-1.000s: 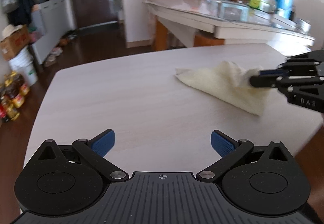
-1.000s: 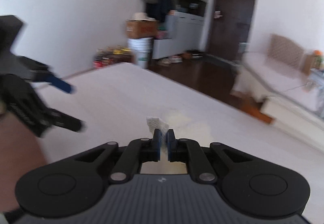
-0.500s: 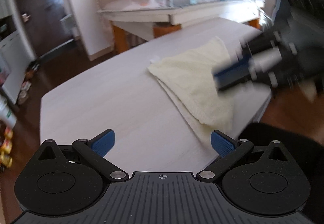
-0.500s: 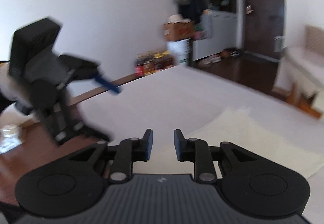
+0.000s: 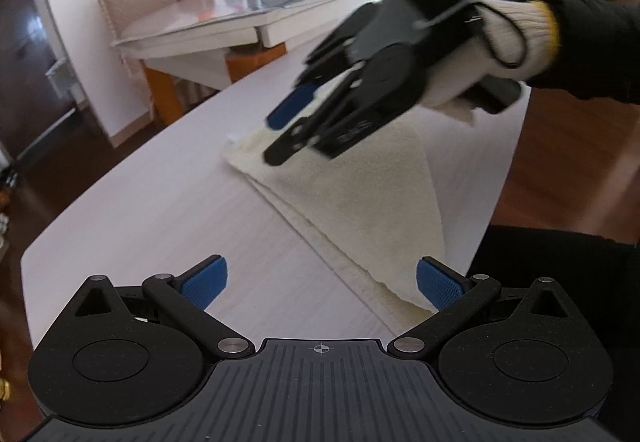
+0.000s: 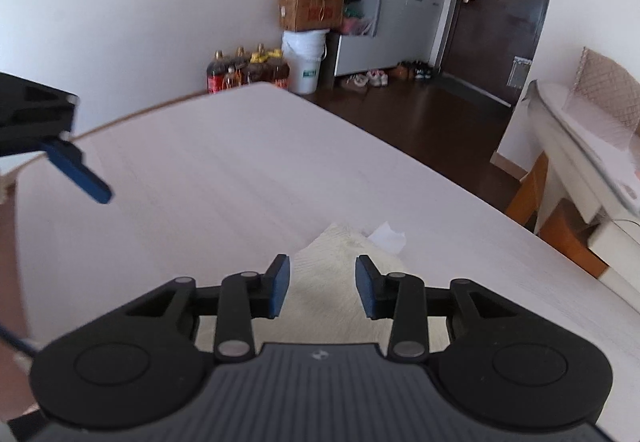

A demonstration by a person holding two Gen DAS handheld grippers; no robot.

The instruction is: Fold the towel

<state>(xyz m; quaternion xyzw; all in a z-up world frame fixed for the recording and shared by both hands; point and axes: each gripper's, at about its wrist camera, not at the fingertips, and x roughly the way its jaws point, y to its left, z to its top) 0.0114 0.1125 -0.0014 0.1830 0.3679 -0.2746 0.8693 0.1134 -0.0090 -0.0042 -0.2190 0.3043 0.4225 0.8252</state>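
The cream towel (image 5: 360, 186) lies folded on the pale table (image 5: 168, 202), right of centre in the left wrist view. The left gripper (image 5: 322, 280) has its fingers spread wide, empty. The right gripper (image 6: 322, 290) hovers over the towel's far corner, fingers parted, gripping nothing.

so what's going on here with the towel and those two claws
A person holding a claw in each hand is folding a cream towel on a pale table. The towel lies folded over near the table's edge. The right claw hovers open above its far end, gripping nothing. The left claw is wide open at the near end, also holding nothing.
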